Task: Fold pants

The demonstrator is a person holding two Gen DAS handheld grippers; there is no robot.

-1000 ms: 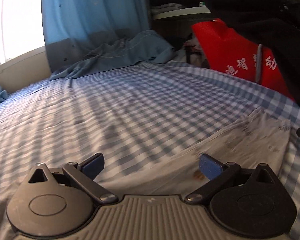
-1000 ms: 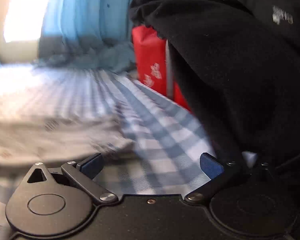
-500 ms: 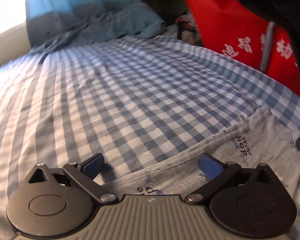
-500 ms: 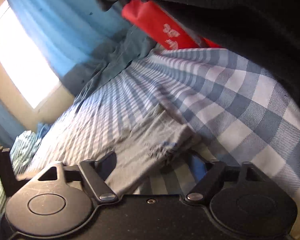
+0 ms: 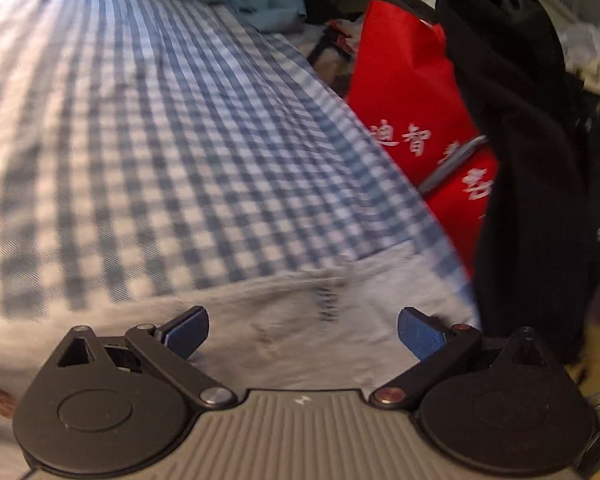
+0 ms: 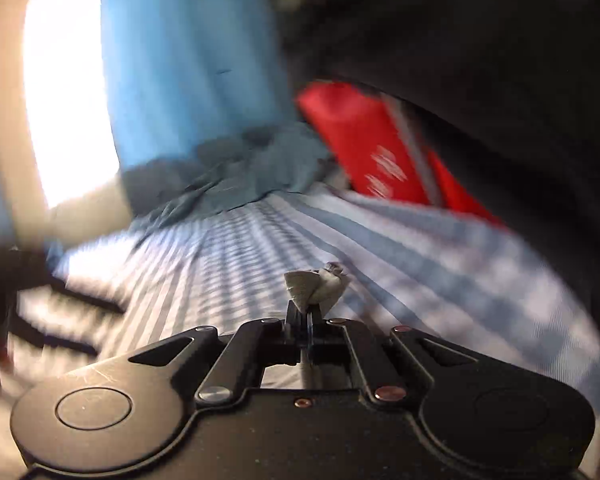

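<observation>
Blue-white checked bedsheet (image 5: 148,152) covers the bed under both your claws; a blue curtain (image 6: 188,64) hangs by a bright window (image 6: 68,96) at the far end, w/ a rumpled teal cloth (image 6: 236,184) heaped on the sheet below it. Red bag (image 5: 404,92) w/ white characters stands just beside the bed's right edge, dark clothing (image 5: 532,128) hanging against it; what's inside the bag can't be told.

Your left claw (image 5: 303,330) is spread wide, blue pads well apart, nothing between them. It hovers over the light grey pants (image 5: 284,320), which lie flat on the sheet near the bed's right edge, long axis running roughly left-right across the left wrist view, dark print on the fabric blurred.

Your right claw (image 6: 305,318) is pressed together, pinching a small bunched tuft of the pants' grey fabric (image 6: 316,286) that sticks up past the tips. Right view is heavily motion-blurred, so the rest of the garment isn't readable there.
</observation>
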